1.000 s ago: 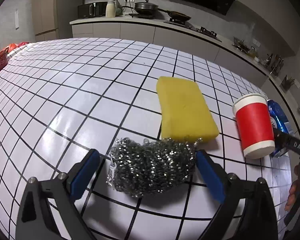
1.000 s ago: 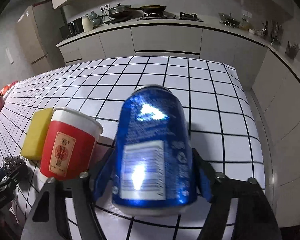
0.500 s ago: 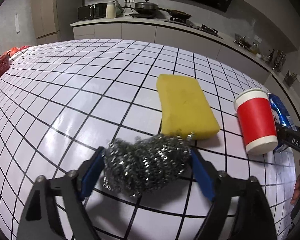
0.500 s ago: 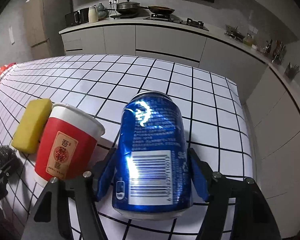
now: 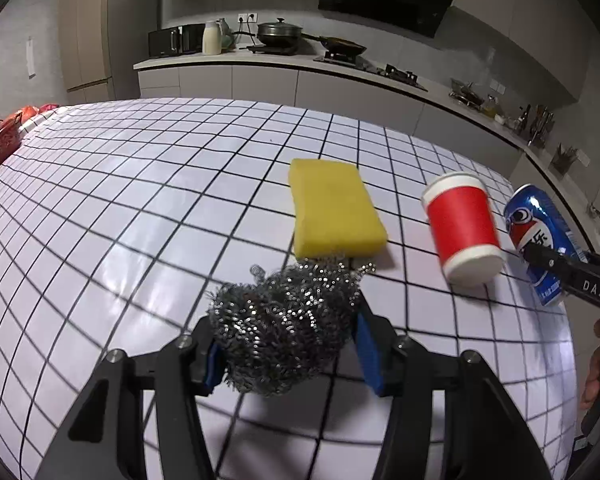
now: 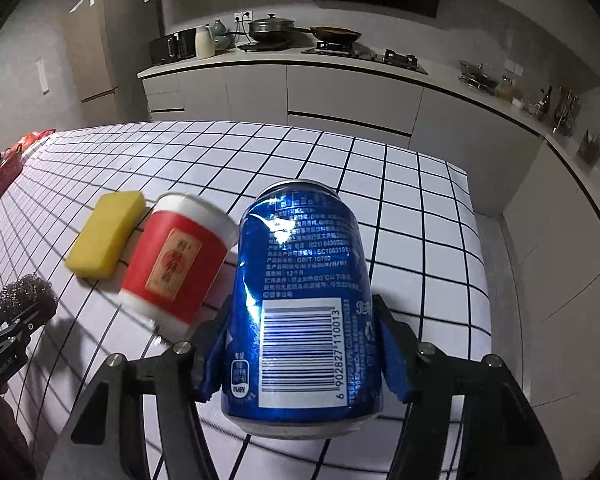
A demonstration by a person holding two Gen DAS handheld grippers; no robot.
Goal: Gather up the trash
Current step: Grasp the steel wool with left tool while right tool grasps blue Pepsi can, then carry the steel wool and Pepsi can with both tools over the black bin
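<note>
My left gripper (image 5: 288, 344) is shut on a grey steel-wool scourer (image 5: 284, 320) and holds it just above the white grid-patterned table (image 5: 120, 208). My right gripper (image 6: 302, 356) is shut on a blue soda can (image 6: 304, 304), upright and lifted off the table; the can also shows in the left wrist view (image 5: 540, 236). A red paper cup with white rims (image 5: 462, 226) stands between the can and a yellow sponge (image 5: 332, 208). In the right wrist view the cup (image 6: 180, 264) is tilted beside the can, and the sponge (image 6: 108, 232) lies left of it.
A red object (image 5: 0, 142) lies at the table's far left edge. The table's right edge (image 6: 480, 248) drops off near the can. A kitchen counter with a pot (image 5: 280, 32), pans and appliances runs along the back wall.
My left gripper closed on the scourer and lifted it. My right gripper raised the can, and the cup beside it tipped slightly.
</note>
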